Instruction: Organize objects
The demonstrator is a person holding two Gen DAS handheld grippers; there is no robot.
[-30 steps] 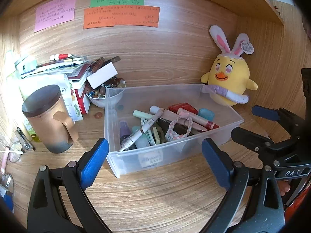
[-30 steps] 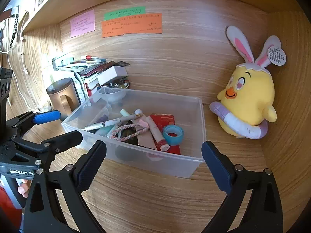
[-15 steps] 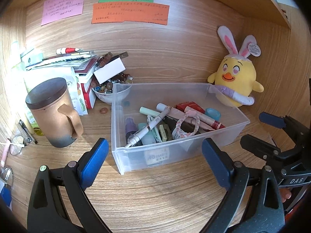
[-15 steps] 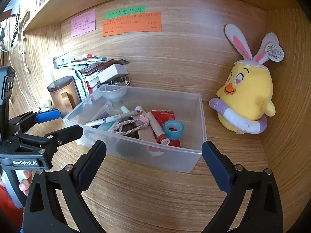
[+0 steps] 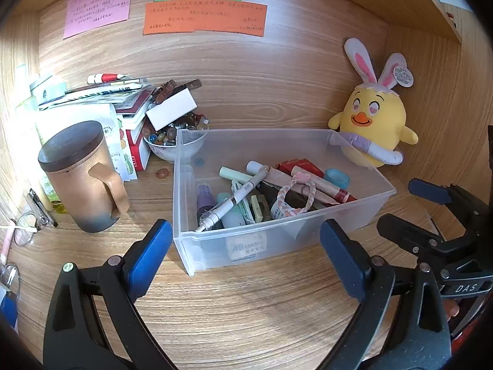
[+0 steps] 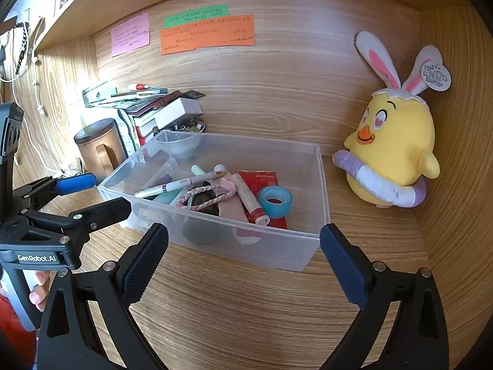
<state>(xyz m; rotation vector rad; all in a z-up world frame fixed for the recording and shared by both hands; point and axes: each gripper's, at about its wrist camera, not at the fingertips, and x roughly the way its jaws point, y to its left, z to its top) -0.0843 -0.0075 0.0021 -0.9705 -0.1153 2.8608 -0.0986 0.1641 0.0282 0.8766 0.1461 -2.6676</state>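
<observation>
Sticky notes on back wall: handwriting too small to read. Plastic bin, ahead of the tongs: lower contents buried under pen and bracelet; front label blurred. Plush chick: base hidden behind bin corner. Glasses, far left: cut off by the edge.

I read "GenRobot.AI" on the left gripper body and "DAS" on the right gripper; the sticky notes stay illegible.

Both wrist views face the clear bin (left one nearer), from opposite front corners
</observation>
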